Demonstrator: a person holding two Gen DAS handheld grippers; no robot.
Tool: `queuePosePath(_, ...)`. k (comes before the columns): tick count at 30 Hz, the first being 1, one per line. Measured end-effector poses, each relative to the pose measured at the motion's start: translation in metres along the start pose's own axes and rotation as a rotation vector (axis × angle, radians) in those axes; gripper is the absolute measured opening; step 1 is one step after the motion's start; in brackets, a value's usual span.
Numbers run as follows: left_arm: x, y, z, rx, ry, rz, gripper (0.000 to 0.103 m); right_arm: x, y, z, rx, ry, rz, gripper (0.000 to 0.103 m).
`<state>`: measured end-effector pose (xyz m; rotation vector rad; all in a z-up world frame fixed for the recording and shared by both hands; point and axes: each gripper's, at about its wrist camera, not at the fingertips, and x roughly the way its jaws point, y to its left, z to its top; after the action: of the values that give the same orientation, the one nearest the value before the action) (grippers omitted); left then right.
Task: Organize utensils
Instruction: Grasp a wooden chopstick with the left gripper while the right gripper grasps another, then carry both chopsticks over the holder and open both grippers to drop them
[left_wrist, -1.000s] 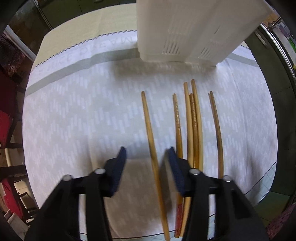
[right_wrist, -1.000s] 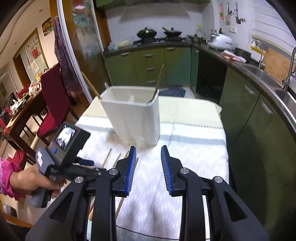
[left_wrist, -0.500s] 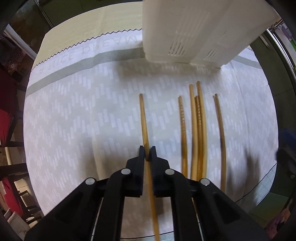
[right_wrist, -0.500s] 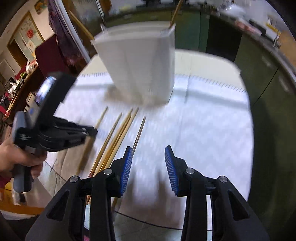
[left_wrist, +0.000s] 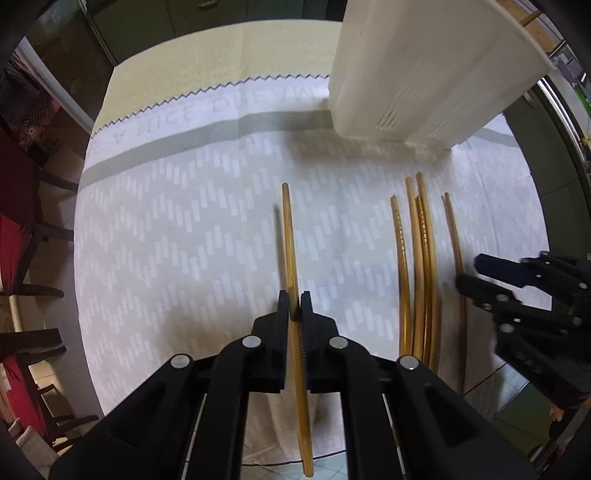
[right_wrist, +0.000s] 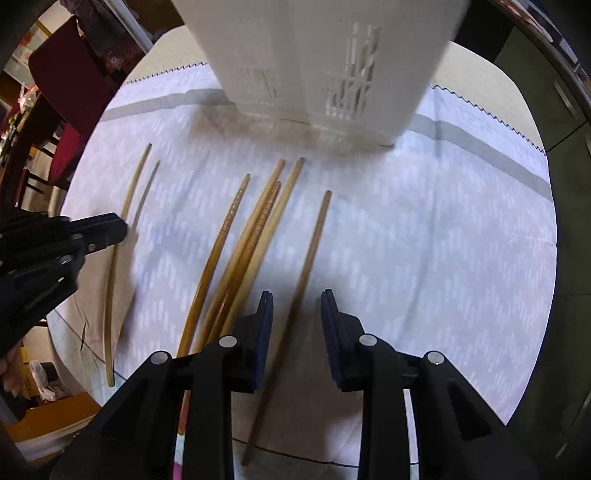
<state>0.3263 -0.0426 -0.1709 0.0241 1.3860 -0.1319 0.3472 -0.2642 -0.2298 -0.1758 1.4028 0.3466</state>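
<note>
Even overhead light on my cloth; soft shadows beneath chopsticks. Fisheye bends edges, corners black. Right view slightly motion-blurred.

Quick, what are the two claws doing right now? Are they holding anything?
Left claw: shut on one chopstick.
Right claw: open but closing, another chopstick between its pads, not pinched yet.

Both grippers point steeply down, one clamped, one closing

The left gripper has its black fingers pressed together on a slim, light wooden chopstick that runs out ahead of the fingertips. The right gripper has its jaws closing, blue pads apart, a darker wooden chopstick lying between them untouched.
</note>
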Motion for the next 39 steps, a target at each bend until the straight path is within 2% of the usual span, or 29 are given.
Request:
queuePosePath(7, -0.019, 0.001, -0.008, 0.018, -0.012, -0.030, 0.006, 0.013, 0.006, 0.008, 0.017, 0.038, -0.063, 0.024)
queuePosePath(10, -0.023, -0.001, -0.013, 0.026, -0.023, -0.033, 0.006, 0.015, 0.014, 0.008, 0.007, 0.048, -0.072, 0.018)
queuePosePath(12, -0.030, -0.001, -0.015, 0.029, -0.034, -0.042, 0.006, 0.015, 0.016, 0.012, -0.003, 0.061, -0.066, 0.009)
queuePosePath(15, -0.044, -0.003, -0.019, 0.040, -0.060, -0.052, 0.006, 0.014, 0.015, 0.017, 0.005, 0.051, -0.041, 0.006)
queuePosePath(20, -0.067, -0.002, -0.026, 0.063, -0.100, -0.062, 0.006, -0.004, 0.005, 0.009, 0.014, -0.028, 0.026, 0.006)
queuePosePath(30, -0.111, -0.014, -0.038, 0.091, -0.185, -0.089, 0.006, -0.088, -0.012, -0.051, -0.008, -0.312, 0.100, 0.006)
queuePosePath(33, -0.124, -0.020, -0.043, 0.108, -0.212, -0.094, 0.006, -0.104, -0.030, -0.072, -0.006, -0.361, 0.123, 0.006)
queuePosePath(39, -0.146, -0.034, -0.052, 0.143, -0.261, -0.109, 0.006, -0.135, -0.032, -0.098, -0.022, -0.436, 0.126, 0.006)
